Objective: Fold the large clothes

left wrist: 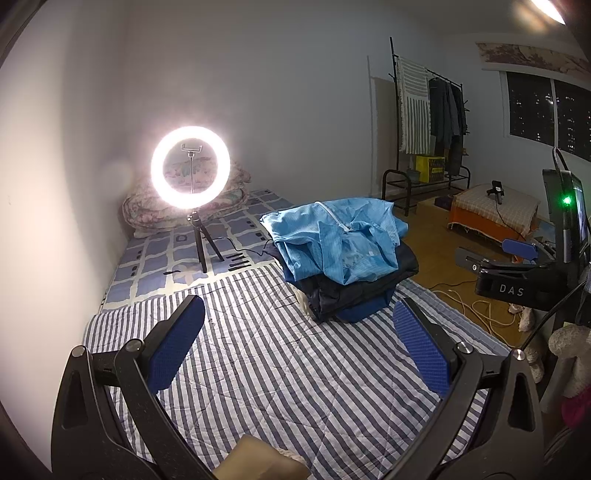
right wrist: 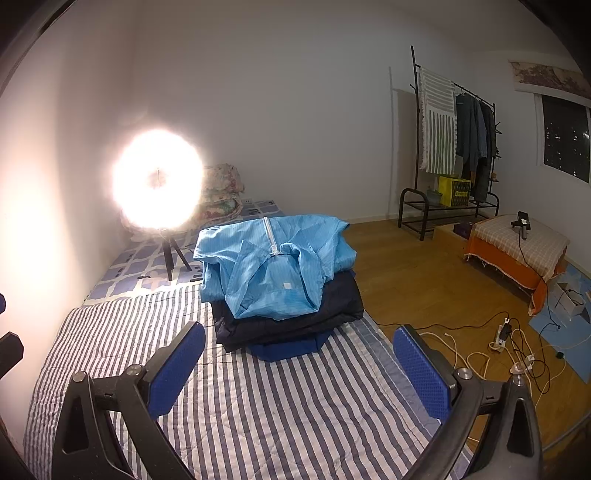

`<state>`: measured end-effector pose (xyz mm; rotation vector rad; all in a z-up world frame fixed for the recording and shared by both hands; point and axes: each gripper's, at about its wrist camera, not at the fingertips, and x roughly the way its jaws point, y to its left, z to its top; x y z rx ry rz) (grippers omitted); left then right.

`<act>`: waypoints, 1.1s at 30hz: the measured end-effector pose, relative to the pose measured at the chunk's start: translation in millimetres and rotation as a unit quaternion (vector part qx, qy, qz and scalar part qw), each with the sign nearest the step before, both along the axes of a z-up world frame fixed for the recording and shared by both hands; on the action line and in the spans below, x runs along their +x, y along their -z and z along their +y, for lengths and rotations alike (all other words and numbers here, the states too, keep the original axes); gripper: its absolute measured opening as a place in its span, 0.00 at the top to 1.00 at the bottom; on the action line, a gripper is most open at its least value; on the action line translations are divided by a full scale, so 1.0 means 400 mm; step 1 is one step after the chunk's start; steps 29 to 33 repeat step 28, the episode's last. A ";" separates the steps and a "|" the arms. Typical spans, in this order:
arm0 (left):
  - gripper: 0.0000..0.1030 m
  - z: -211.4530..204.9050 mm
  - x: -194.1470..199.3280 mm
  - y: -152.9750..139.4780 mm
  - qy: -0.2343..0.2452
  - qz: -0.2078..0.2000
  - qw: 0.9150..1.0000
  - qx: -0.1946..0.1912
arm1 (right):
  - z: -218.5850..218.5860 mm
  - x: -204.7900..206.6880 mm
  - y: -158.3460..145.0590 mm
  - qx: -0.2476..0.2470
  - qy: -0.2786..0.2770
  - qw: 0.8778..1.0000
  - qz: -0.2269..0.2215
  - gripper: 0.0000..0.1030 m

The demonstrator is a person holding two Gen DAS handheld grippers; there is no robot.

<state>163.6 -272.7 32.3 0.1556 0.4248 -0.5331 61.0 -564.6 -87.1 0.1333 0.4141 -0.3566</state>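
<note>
Both tools, left tool [left wrist: 298, 345] and right tool [right wrist: 298, 363], gape empty; light-blue jacket [right wrist: 273, 266] tops the folded pile [right wrist: 291, 325] near the bed's [right wrist: 277, 413] right edge, seemingly finished.

- We record a dim room lit chiefly by a ring light [left wrist: 190, 167] on a tripod.
- In the right wrist view, we find it blown out into solid glare [right wrist: 159, 179].
- We note a ceiling lamp flare [left wrist: 546, 9] at the top corner.
- We observe fisheye bending and dark vignetting at the edges; the window [left wrist: 550, 110] shows night.
</note>
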 end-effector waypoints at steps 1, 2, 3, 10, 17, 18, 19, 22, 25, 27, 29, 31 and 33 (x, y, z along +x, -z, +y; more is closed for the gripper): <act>0.00 0.002 0.000 -0.001 0.001 -0.001 1.000 0.000 | 0.000 0.000 0.000 0.000 -0.001 1.000 0.000 0.00; 0.00 0.003 -0.001 -0.002 0.001 -0.001 1.000 -0.001 | 0.000 0.000 0.000 0.001 -0.001 1.000 0.000 0.00; 0.00 0.004 -0.002 -0.002 0.001 -0.001 1.000 -0.001 | 0.000 0.000 0.000 0.001 0.000 1.000 0.000 0.00; 0.00 0.003 -0.002 -0.003 0.002 0.000 1.000 0.000 | 0.001 0.001 0.002 0.002 -0.002 1.000 0.002 0.00; 0.00 0.008 -0.001 -0.004 0.000 -0.002 1.000 0.002 | -0.001 0.011 0.007 -0.002 -0.010 1.000 0.007 0.00; 0.00 0.009 -0.002 -0.004 0.000 -0.004 1.000 0.003 | -0.001 0.012 0.008 -0.003 -0.011 1.000 0.008 0.00; 0.00 0.011 -0.004 -0.004 0.000 -0.006 1.000 0.004 | -0.001 0.012 0.009 -0.003 -0.011 1.000 0.009 0.00; 0.00 0.016 -0.007 -0.003 0.004 -0.012 1.000 0.006 | -0.002 0.015 0.011 -0.005 -0.012 1.000 0.010 0.00; 0.00 0.018 -0.011 -0.001 0.005 -0.018 1.000 0.009 | -0.007 0.022 0.011 -0.005 -0.013 1.000 0.011 0.00; 0.00 0.020 -0.010 -0.002 0.008 -0.016 1.000 0.007 | -0.007 0.024 0.010 -0.005 -0.014 1.000 0.011 0.00; 0.00 0.019 -0.011 -0.001 0.012 -0.015 1.000 0.009 | -0.007 0.024 0.010 -0.005 -0.014 1.000 0.011 0.00; 0.00 0.019 -0.011 -0.001 0.012 -0.015 1.000 0.009 | -0.007 0.024 0.010 -0.005 -0.014 1.000 0.011 0.00; 0.00 0.019 -0.011 -0.001 0.012 -0.015 1.000 0.009 | -0.007 0.024 0.010 -0.005 -0.014 1.000 0.011 0.00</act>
